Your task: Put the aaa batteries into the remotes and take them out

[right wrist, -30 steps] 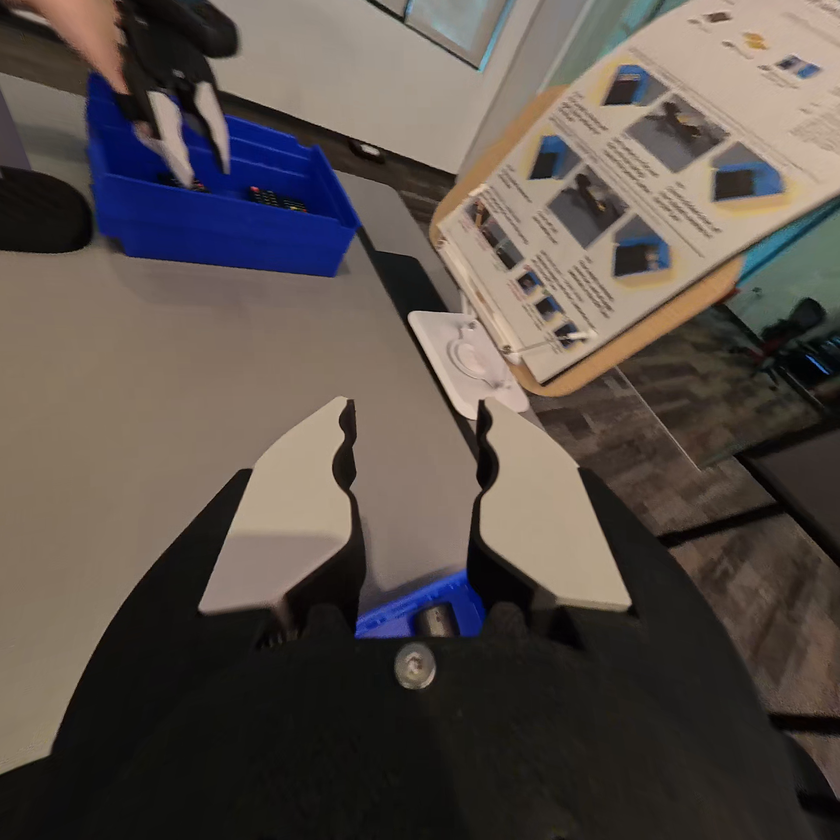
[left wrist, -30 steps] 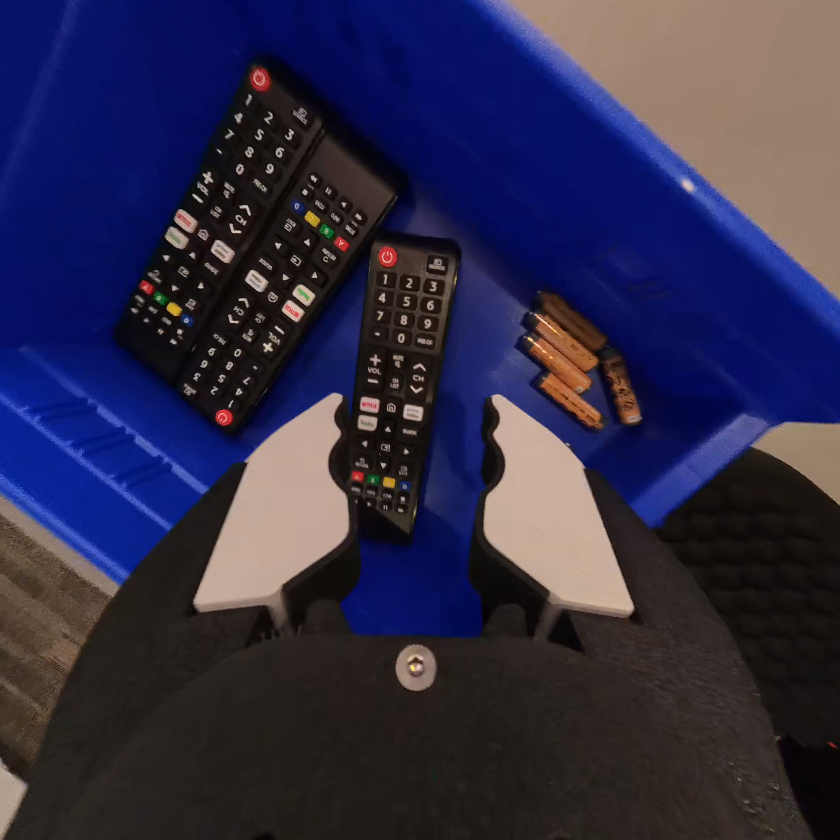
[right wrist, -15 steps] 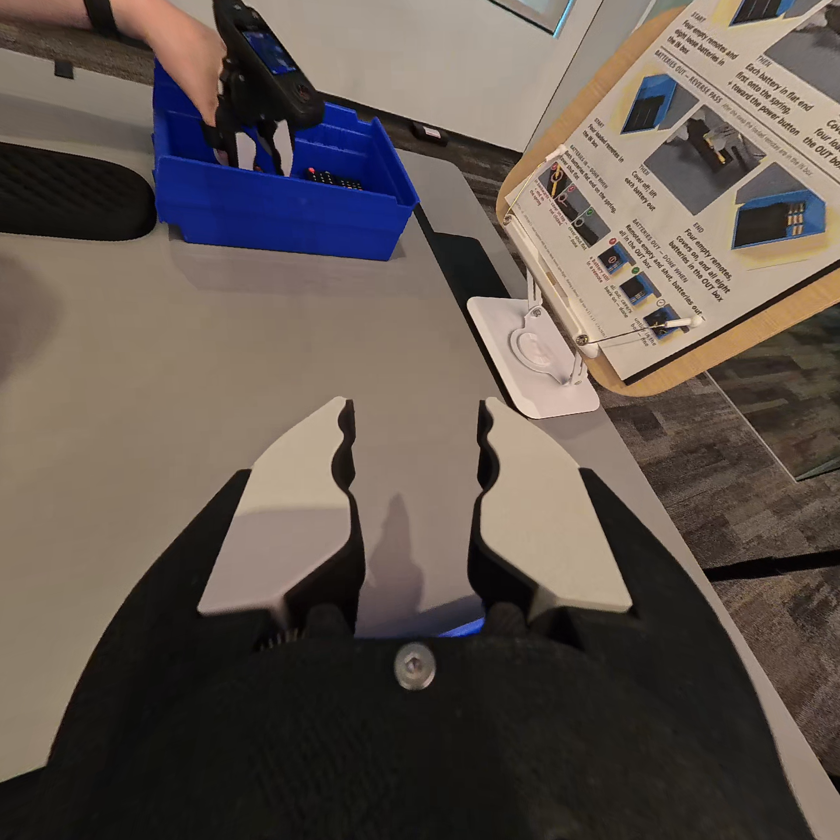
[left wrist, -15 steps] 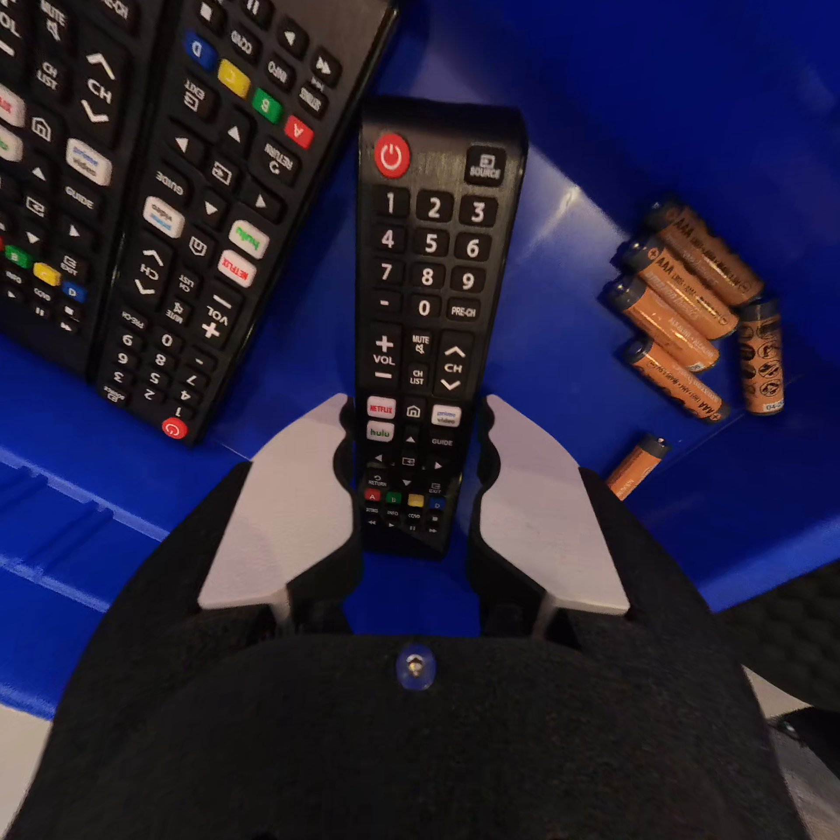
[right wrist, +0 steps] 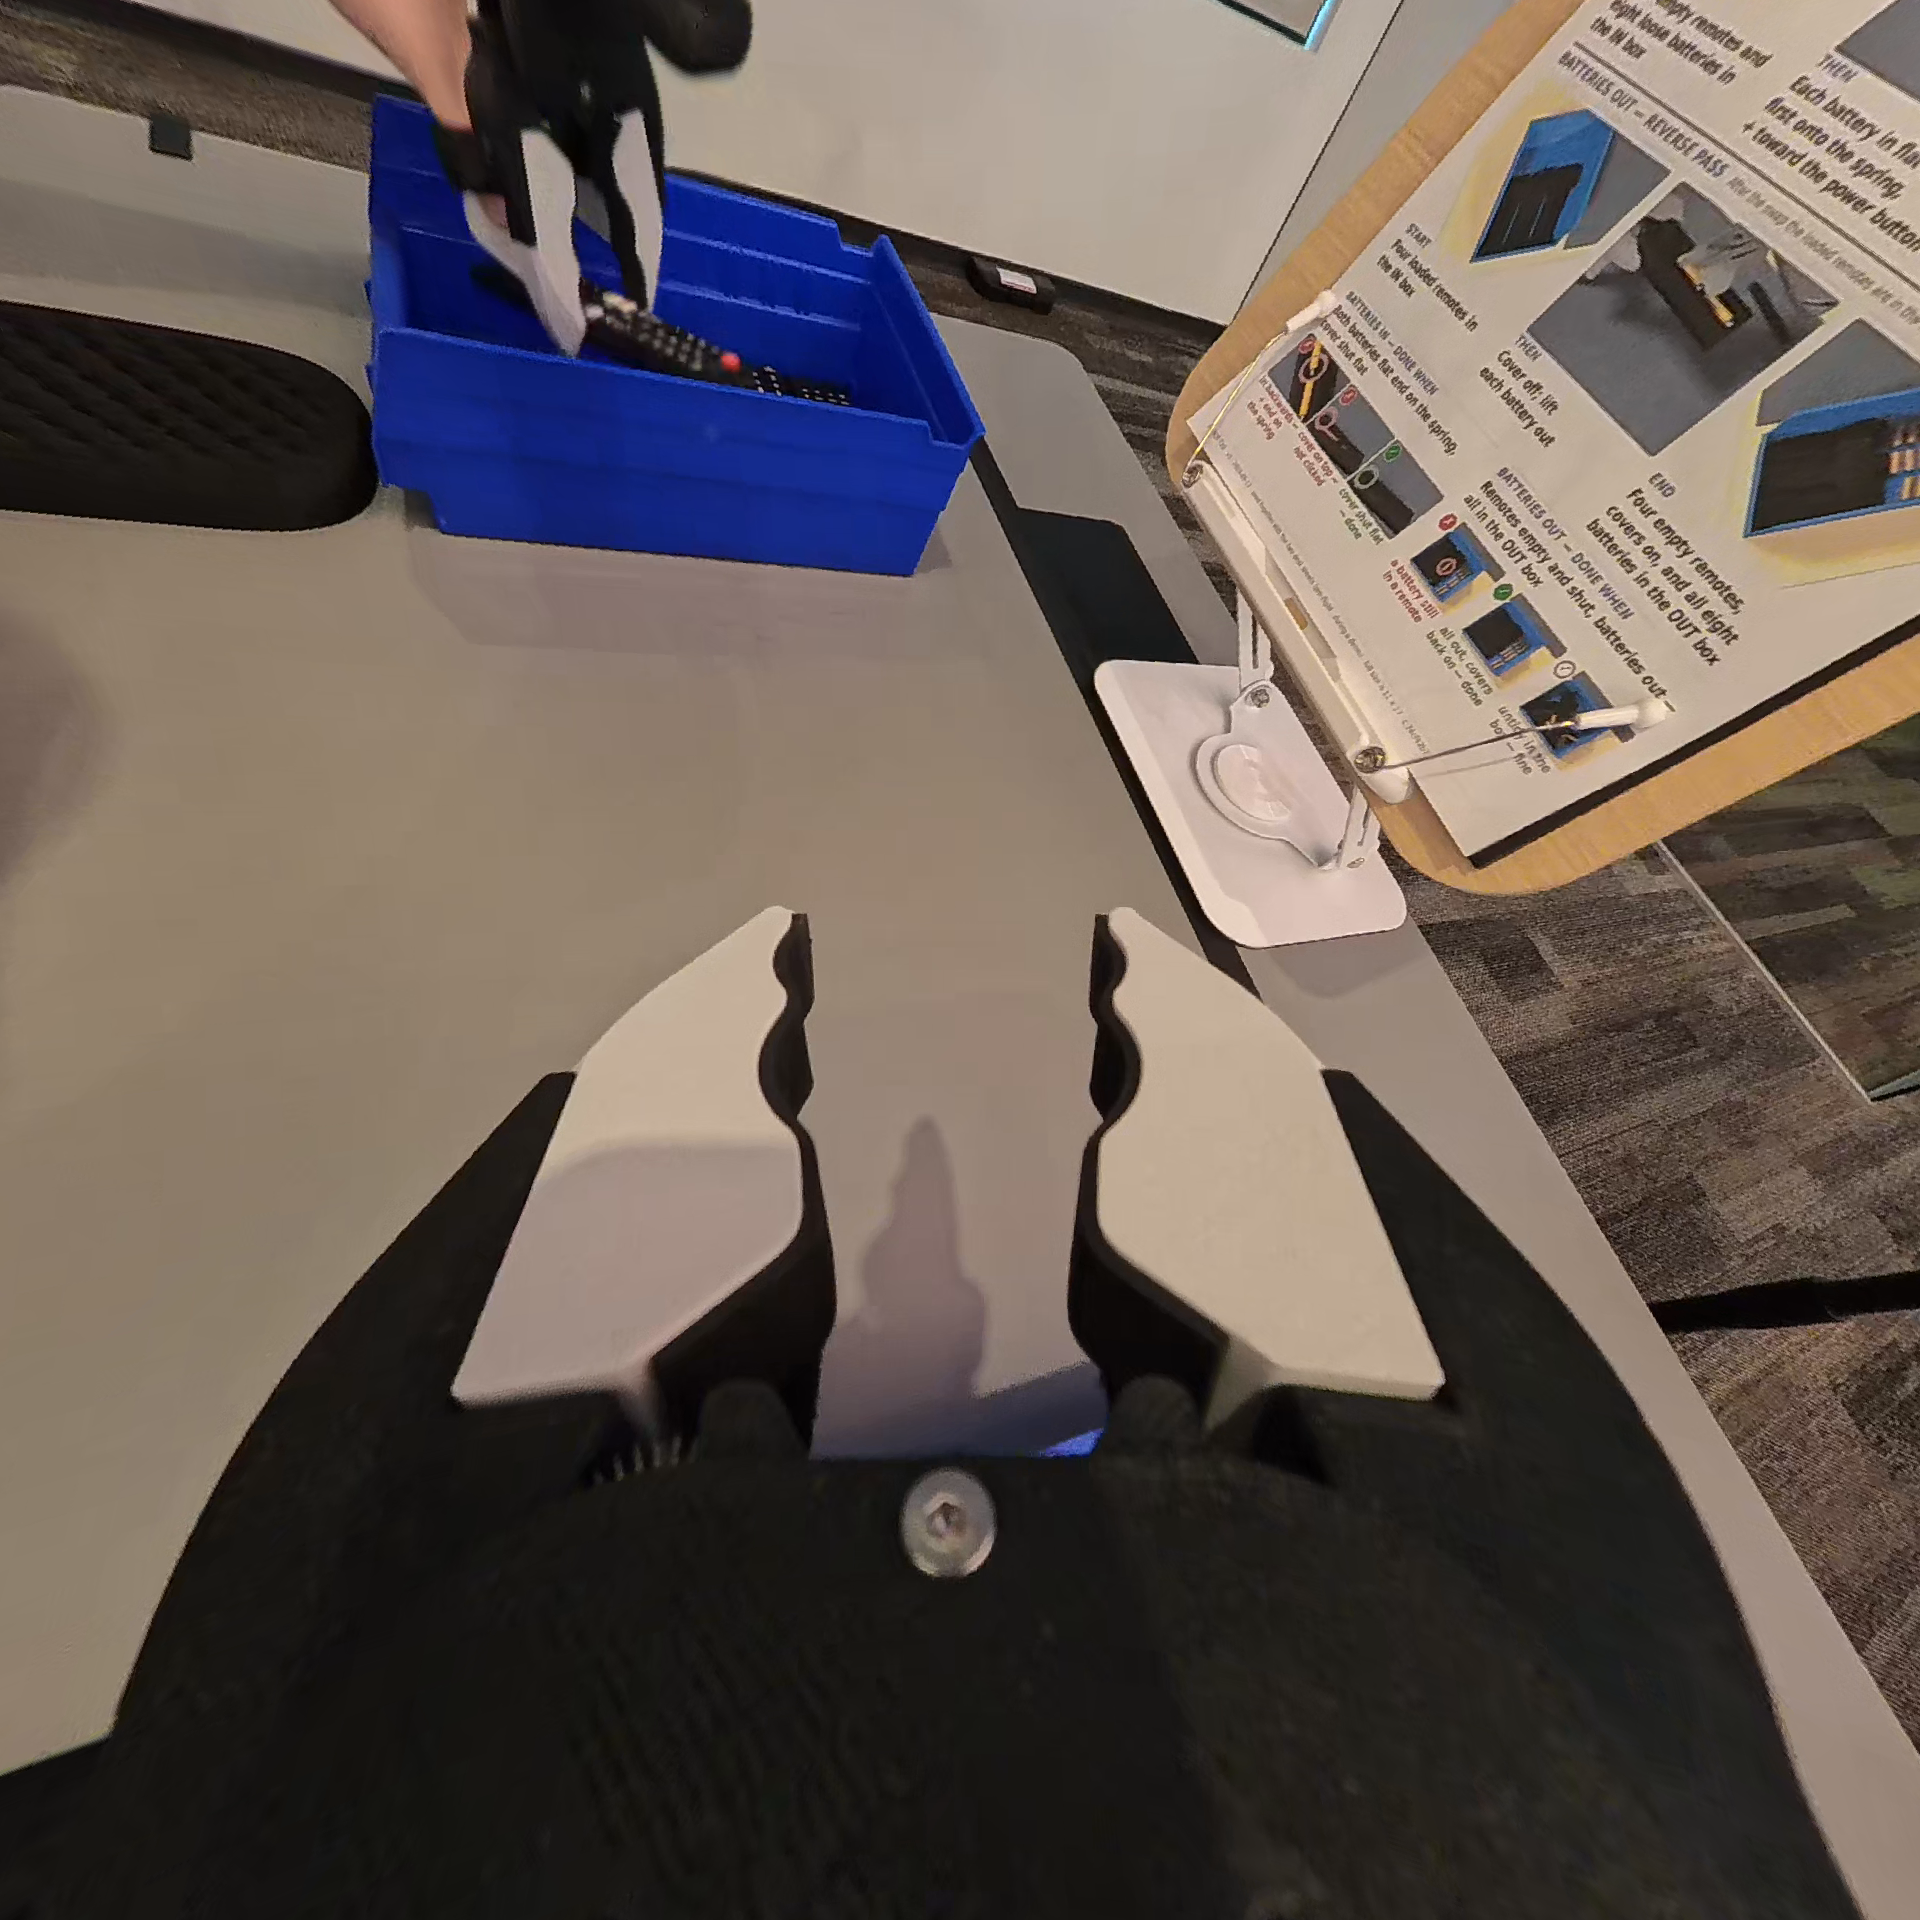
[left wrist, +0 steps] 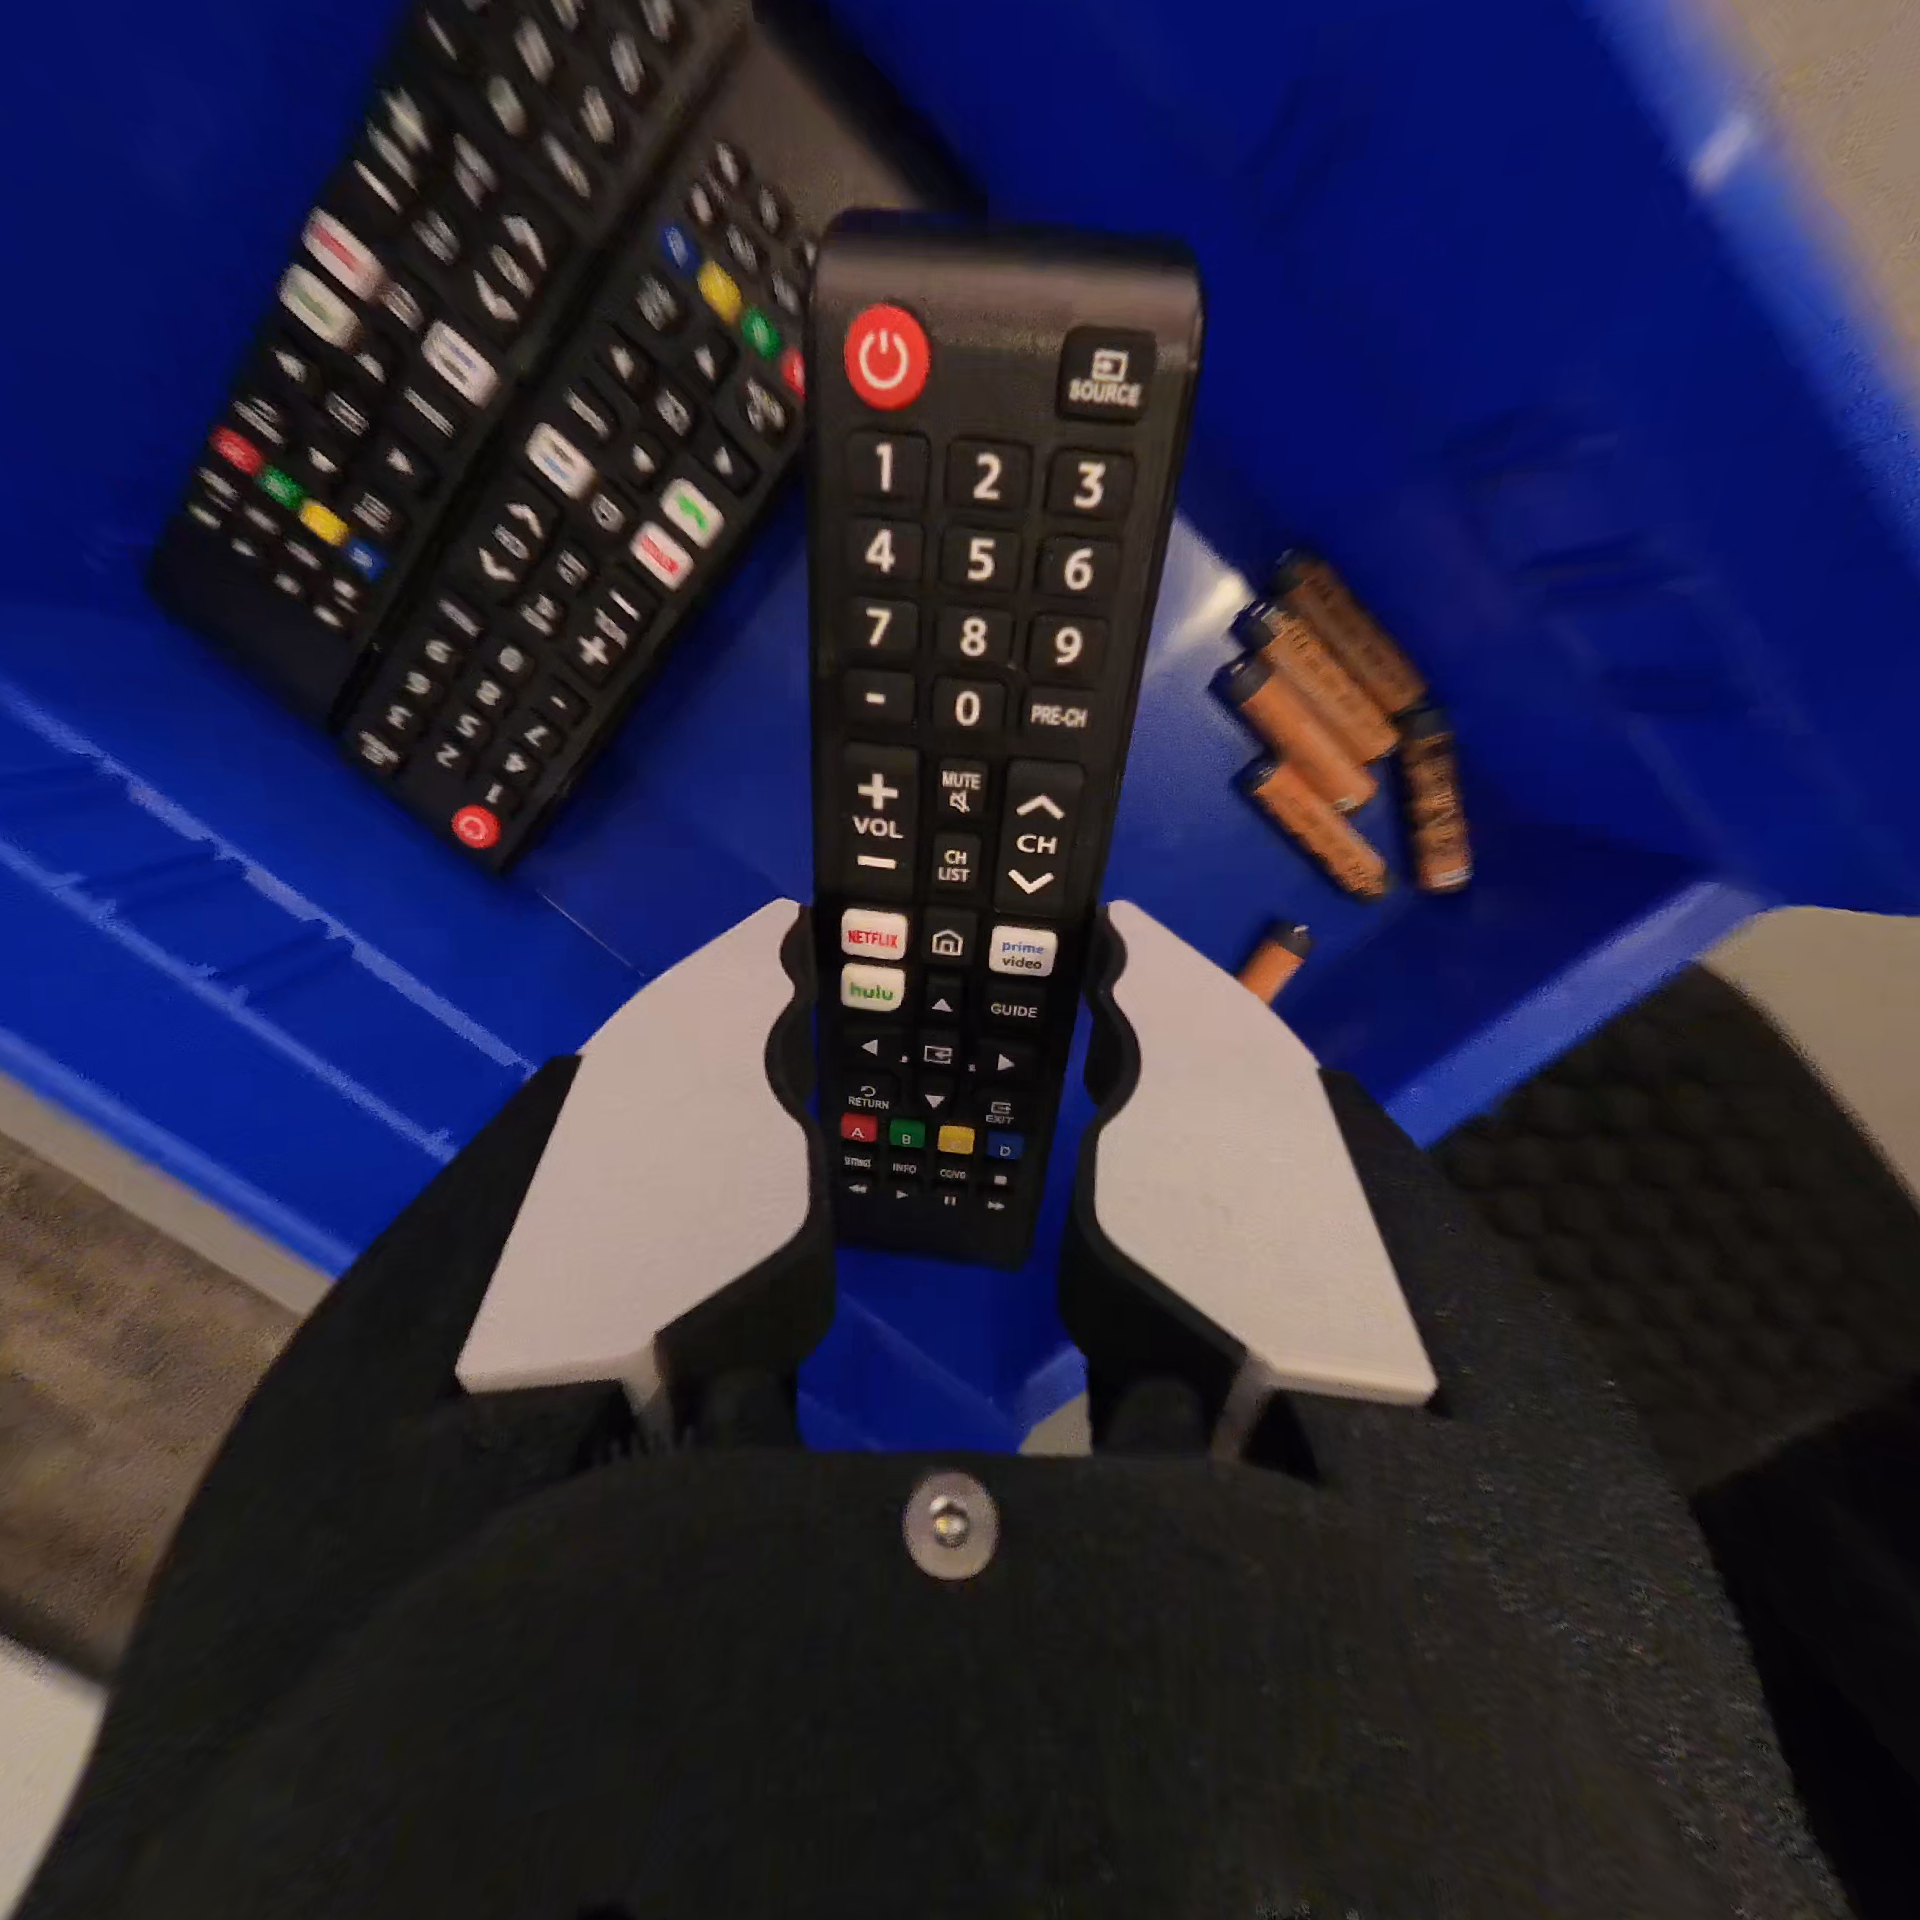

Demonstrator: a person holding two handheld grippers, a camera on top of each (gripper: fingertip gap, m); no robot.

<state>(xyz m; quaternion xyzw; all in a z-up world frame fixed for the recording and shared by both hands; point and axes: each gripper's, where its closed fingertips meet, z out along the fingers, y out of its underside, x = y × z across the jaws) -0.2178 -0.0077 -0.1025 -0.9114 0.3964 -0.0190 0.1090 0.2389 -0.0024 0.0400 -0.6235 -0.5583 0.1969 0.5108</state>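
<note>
left gripper point(left wrist: 951, 1023): we've got it clamped on the lower end of the remote point(left wrist: 987, 644), over the blue bin point(left wrist: 1538, 312)
axis: remote runs straight out along our fingers
right gripper point(right wrist: 951, 1023): spread, empty, well away over the table point(right wrist: 520, 779)
batteries point(left wrist: 1340, 717): bin's right corner

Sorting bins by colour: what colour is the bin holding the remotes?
Blue, clearest in the left wrist view.

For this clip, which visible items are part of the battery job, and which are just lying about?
Job:
- remote clamped in the left hand-held gripper
- two more remotes in the blue bin
- AAA batteries on the bin floor
- right hand-held gripper, open and empty over the table

Lying about:
- instruction board on its white stand
- black pad
</note>
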